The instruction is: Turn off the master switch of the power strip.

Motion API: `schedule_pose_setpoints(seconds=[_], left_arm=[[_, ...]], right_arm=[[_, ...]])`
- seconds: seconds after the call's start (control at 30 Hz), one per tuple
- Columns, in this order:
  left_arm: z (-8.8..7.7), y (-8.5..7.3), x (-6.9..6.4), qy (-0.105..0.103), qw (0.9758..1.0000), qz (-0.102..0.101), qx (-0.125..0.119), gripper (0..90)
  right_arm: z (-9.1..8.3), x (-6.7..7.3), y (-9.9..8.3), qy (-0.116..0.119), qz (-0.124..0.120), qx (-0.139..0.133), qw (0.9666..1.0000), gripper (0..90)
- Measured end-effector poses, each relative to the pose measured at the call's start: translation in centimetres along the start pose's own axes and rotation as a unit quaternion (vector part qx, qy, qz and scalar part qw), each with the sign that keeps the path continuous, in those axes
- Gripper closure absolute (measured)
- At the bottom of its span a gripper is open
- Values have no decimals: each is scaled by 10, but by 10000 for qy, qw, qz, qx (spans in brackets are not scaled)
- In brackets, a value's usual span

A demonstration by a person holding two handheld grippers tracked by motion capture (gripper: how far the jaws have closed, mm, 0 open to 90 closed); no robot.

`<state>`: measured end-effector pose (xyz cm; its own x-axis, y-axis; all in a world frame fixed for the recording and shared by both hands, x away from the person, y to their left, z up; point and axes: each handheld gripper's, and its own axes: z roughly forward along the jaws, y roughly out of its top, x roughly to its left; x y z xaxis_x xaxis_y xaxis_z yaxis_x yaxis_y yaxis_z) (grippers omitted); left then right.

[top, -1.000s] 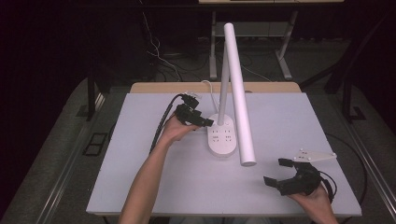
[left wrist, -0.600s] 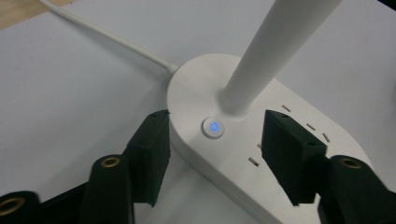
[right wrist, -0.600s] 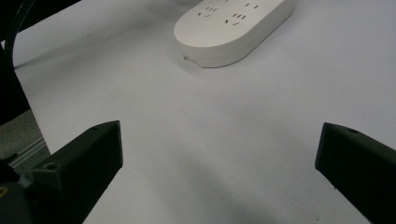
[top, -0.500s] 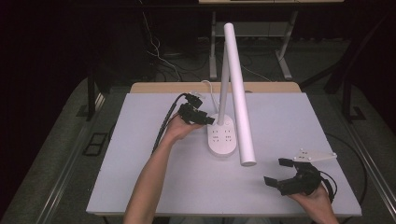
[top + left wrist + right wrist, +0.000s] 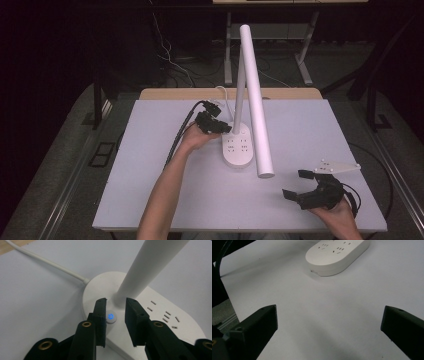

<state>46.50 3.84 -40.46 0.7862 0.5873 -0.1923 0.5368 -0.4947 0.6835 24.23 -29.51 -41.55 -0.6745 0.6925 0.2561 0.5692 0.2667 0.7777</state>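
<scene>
White desk lamp [image 5: 239, 150] standing mid-table [image 5: 150, 200], its base carrying sockets and a lit blue power button [image 5: 111, 316]. Left gripper [image 5: 220, 126] at the base's rear edge beside the stem, jaws narrowly parted astride the button, gripping nothing. Right gripper [image 5: 296, 186] well right of the base, jaws spread wide, empty.

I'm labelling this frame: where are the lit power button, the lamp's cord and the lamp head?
Power button [image 5: 111, 316], left gripper view, its blue-lit centre.
Cord [image 5: 47, 263], left gripper view, mid-length over the table.
Lamp head [image 5: 256, 102], high view, middle of the white bar.
</scene>
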Motion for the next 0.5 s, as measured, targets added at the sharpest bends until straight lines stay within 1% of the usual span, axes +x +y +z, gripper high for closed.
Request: schedule_pose_setpoints(seconds=[0.03, 0.13, 0.17, 0.2, 0.23, 0.27, 0.3, 0.33, 0.37, 0.43, 0.47, 0.5], left_arm=[[0, 0, 1, -34, 10000, 1, 3, 758], [1, -1, 2, -54, 10000, -56, 18, 845], [1, -1, 3, -64, 9999, 3, 81, 866], [2, -1, 3, -63, 10000, -7, 67, 895], [2, -1, 2, -58, 9999, -35, 88, 895], [3, -2, 3, -62, 9999, 22, 122, 897], [5, -2, 1, -41, 9999, -80, 56, 898], [6, -2, 1, -42, 10000, -59, 68, 898], [8, -3, 1, -22, 9999, -90, 56, 899], [10, -3, 1, -10, 9999, -48, 102, 899], [11, -3, 2, -15, 9999, 23, 103, 899], [12, -3, 2, -30, 9999, 37, 134, 898]], right_arm=[[0, 0, 0, 3, -1, 1, 10000, 3], [1, 0, 0, 10, -11, 8, 10000, 4], [1, 0, 0, 16, -1, 20, 10000, 4], [1, 0, 0, 19, 0, 25, 10000, 4], [1, 0, 0, 19, 0, 25, 10000, 4], [1, 0, 0, 21, 1, 26, 10000, 4], [1, 0, 0, 18, -18, 24, 10000, 3], [1, 0, 0, 17, -20, 25, 10000, 3], [1, 0, 0, 17, -22, 25, 10000, 4], [1, 0, 0, 18, -31, 15, 10000, 3], [2, 0, 0, 17, -38, 17, 10000, 4], [1, 0, 0, 18, -43, 24, 10000, 4]])
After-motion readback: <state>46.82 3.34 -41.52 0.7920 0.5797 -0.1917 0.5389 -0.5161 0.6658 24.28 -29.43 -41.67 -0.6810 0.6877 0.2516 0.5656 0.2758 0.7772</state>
